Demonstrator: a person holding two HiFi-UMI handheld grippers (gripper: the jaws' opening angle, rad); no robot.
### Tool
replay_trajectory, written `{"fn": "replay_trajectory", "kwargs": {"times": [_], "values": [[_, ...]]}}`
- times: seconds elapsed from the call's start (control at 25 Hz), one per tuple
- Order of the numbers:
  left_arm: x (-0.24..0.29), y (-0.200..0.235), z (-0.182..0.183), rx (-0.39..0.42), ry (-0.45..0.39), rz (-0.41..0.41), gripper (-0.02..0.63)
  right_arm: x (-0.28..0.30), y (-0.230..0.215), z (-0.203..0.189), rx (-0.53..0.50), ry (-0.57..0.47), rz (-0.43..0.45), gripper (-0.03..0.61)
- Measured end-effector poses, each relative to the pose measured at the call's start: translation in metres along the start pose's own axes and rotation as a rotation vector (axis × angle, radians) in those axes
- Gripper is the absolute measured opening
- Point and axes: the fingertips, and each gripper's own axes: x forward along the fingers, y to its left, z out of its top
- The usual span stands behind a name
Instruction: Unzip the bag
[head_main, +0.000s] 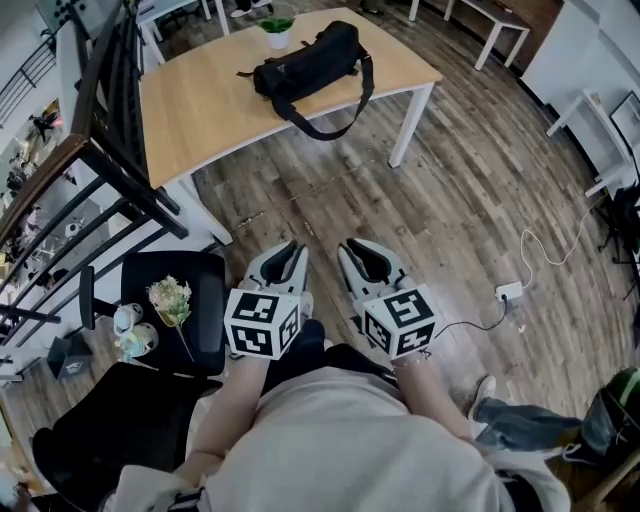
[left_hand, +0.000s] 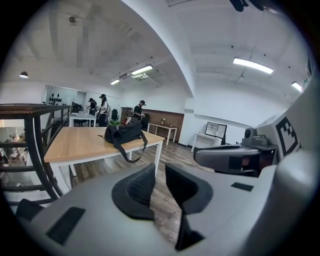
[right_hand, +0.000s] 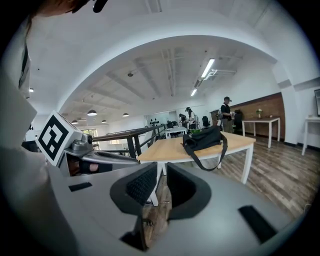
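A black duffel bag (head_main: 305, 60) lies on the far side of a light wooden table (head_main: 200, 110), and its strap (head_main: 322, 126) hangs over the front edge. The bag also shows in the left gripper view (left_hand: 122, 132) and the right gripper view (right_hand: 202, 138), far ahead of both. The left gripper (head_main: 290, 250) (left_hand: 160, 167) and the right gripper (head_main: 352, 248) (right_hand: 162, 167) are held side by side over the wood floor, well short of the table, pointing toward it. Each has a narrow gap between its black pads, with nothing in it.
A black stair railing (head_main: 110, 150) runs along the left. A black chair (head_main: 205, 290) with a bunch of flowers (head_main: 172, 298) stands beside the left gripper. A small potted plant (head_main: 277, 32) sits behind the bag. A white charger and cable (head_main: 510, 290) lie on the floor at right.
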Motion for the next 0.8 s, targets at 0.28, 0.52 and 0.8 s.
{"fn": "replay_trajectory", "kwargs": {"times": [0.28, 0.52, 0.8], "values": [[0.041, 0.011, -0.002, -0.012, 0.031, -0.037, 0.12, 0.029, -0.033, 0.002, 0.036, -0.007, -0.025, 0.074], [0.093, 0.052, 0.029, -0.013, 0.012, -0.063, 0.12, 0.088, -0.067, 0.024, 0.026, -0.011, -0.042, 0.072], [0.161, 0.118, 0.077, -0.01, 0.001, -0.063, 0.12, 0.17, -0.107, 0.066, 0.019, -0.027, -0.054, 0.071]]}}
